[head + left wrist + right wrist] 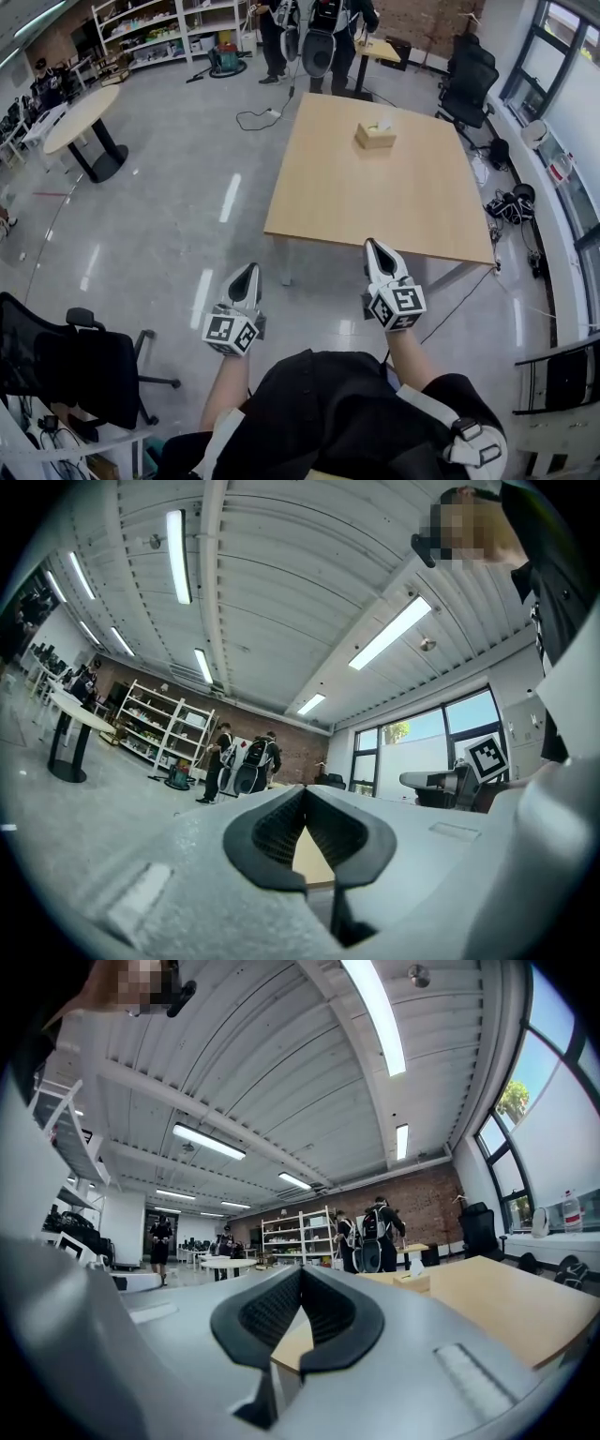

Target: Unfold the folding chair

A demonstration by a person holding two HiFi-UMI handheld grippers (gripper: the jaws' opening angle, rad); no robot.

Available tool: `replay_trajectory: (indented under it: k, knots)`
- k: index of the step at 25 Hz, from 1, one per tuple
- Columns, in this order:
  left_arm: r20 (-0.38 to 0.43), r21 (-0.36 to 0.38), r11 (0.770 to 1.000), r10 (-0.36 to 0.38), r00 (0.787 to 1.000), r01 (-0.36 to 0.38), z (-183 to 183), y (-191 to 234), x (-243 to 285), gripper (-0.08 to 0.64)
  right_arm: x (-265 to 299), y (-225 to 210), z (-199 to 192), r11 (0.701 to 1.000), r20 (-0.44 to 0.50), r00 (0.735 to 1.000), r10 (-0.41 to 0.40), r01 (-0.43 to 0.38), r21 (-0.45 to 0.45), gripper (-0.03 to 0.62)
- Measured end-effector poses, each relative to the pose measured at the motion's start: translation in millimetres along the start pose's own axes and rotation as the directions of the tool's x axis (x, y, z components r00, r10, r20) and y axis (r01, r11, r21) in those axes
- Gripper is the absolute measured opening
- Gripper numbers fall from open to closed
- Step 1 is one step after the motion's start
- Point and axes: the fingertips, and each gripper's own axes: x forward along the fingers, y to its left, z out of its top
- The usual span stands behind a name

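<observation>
Head view: left hand-held gripper (249,272), right hand-held gripper (373,246), both pressed together, empty.

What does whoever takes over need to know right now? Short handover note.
Left gripper: shut, empty, over the floor short of the wooden table.
Right gripper: shut, empty, by the table's near edge.
Folding chair: in none of the views. In sight are the table with a tissue box on it and a black office chair at the left.
Done: nothing visible.
Left: find the folding chair, grip it, unfold it.
</observation>
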Motion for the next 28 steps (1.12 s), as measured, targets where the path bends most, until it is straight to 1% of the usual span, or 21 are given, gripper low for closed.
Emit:
replay_trajectory:
  k: [5, 9, 12, 15, 18, 21, 24, 25, 27, 28]
  knots:
    - [-0.030, 0.017, 0.996, -0.088, 0.996, 0.089, -16.4, -63.6, 49.1, 0.000, -51.6, -68.3, 6.9, 0.997, 0.019, 0.997, -0.076, 0.076, 0.016, 0.005]
    - [-0.053, -0.002, 0.987, -0.163, 0.985, 0.163, -40.4, -131.5, 92.5, 0.000, -104.9, -135.3, 8.5, 0.987, 0.013, 0.987, -0.159, 0.158, 0.020, 0.005]
    - [-0.061, -0.018, 0.971, -0.241, 0.969, 0.240, -56.5, -192.6, 121.9, 0.000, -151.7, -185.8, 12.2, 0.974, 0.015, 0.974, -0.226, 0.226, 0.005, 0.005]
    - [-0.066, -0.037, 0.948, -0.318, 0.946, 0.316, -71.4, -254.8, 149.5, 0.000, -201.6, -236.7, 15.6, 0.951, 0.019, 0.951, -0.308, 0.308, 0.004, 0.005]
    - [-0.085, -0.042, 0.913, -0.409, 0.909, 0.407, -90.7, -318.2, 170.7, 0.000, -259.8, -279.4, 16.6, 0.917, 0.037, 0.916, -0.400, 0.399, 0.014, 0.005]
    - [-0.105, -0.055, 0.871, -0.492, 0.864, 0.489, -111.4, -381.5, 187.9, 0.000, -324.3, -317.2, 17.4, 0.866, 0.049, 0.865, -0.500, 0.499, 0.019, 0.005]
    - [-0.113, -0.079, 0.825, -0.565, 0.817, 0.559, -133.3, -446.3, 203.2, 0.000, -391.4, -351.9, 17.0, 0.805, 0.050, 0.803, -0.593, 0.593, 0.021, 0.005]
    - [-0.113, -0.086, 0.807, -0.591, 0.799, 0.585, -141.2, -468.0, 207.3, 0.000, -414.0, -361.3, 17.1, 0.783, 0.052, 0.781, -0.622, 0.622, 0.024, 0.005]
    - [-0.112, -0.100, 0.759, -0.651, 0.751, 0.643, -157.1, -513.1, 213.0, 0.000, -461.7, -375.9, 17.5, 0.729, 0.057, 0.726, -0.685, 0.684, 0.029, 0.005]
    - [-0.111, -0.109, 0.731, -0.682, 0.723, 0.673, -163.2, -537.3, 214.7, 0.000, -486.8, -381.3, 17.6, 0.695, 0.060, 0.693, -0.718, 0.718, 0.032, 0.005]
